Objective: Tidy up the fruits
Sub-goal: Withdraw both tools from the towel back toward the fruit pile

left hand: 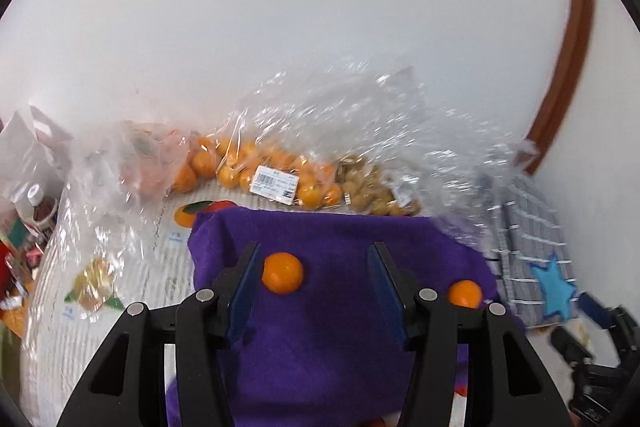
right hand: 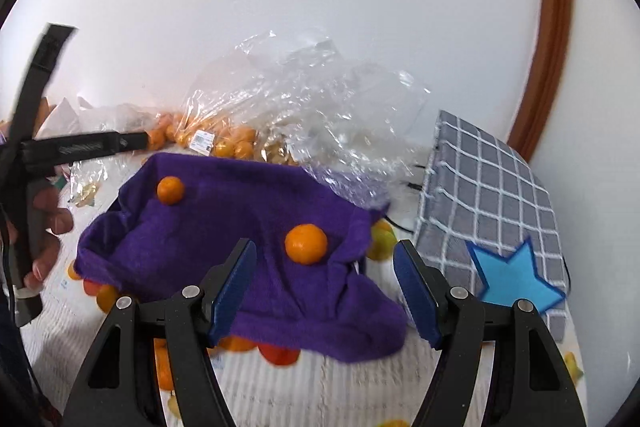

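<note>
A purple cloth lies in front of both grippers, its edges raised like a lined tray. Two small oranges rest on it. In the left wrist view one orange sits just beside the left finger of my left gripper, which is open and holds nothing; the second orange lies to the right. In the right wrist view my right gripper is open above the cloth, with one orange beyond its fingers and the other orange at the far left.
A clear bag of oranges and a bag of pale brown fruits lie against the white wall. A grey checked box with a blue star stands right. Loose fruit pokes from under the cloth. A hand holds the left gripper.
</note>
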The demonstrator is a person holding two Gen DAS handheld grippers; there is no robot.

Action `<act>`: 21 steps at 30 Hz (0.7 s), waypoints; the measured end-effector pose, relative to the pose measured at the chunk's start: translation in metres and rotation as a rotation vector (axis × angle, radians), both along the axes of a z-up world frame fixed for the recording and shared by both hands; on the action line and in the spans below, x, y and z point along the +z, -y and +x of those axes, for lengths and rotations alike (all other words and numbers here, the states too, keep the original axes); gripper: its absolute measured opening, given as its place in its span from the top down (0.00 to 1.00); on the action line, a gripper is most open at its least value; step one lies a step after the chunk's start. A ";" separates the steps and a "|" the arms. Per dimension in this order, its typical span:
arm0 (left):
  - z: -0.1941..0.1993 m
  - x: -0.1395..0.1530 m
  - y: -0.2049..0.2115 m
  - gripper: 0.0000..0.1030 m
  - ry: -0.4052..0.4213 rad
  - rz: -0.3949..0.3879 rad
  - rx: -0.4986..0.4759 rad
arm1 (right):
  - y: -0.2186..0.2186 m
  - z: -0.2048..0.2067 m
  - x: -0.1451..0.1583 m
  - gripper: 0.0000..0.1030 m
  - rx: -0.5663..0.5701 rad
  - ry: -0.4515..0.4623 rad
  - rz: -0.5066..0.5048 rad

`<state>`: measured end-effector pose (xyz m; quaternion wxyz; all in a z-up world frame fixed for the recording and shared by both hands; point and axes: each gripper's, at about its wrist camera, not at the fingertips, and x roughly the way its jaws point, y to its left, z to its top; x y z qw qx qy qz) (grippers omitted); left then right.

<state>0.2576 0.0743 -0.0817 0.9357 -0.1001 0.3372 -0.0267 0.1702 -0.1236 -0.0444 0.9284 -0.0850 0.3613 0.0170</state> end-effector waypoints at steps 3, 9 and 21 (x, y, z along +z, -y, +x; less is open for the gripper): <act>-0.024 -0.006 0.002 0.50 -0.026 -0.020 -0.007 | 0.004 -0.018 -0.002 0.31 -0.004 -0.006 0.022; -0.071 -0.026 -0.007 0.54 -0.077 0.011 0.009 | 0.003 -0.047 -0.020 0.32 0.030 -0.054 0.143; -0.140 -0.069 -0.042 0.54 -0.128 -0.069 0.054 | -0.041 -0.085 -0.068 0.49 0.170 -0.164 0.181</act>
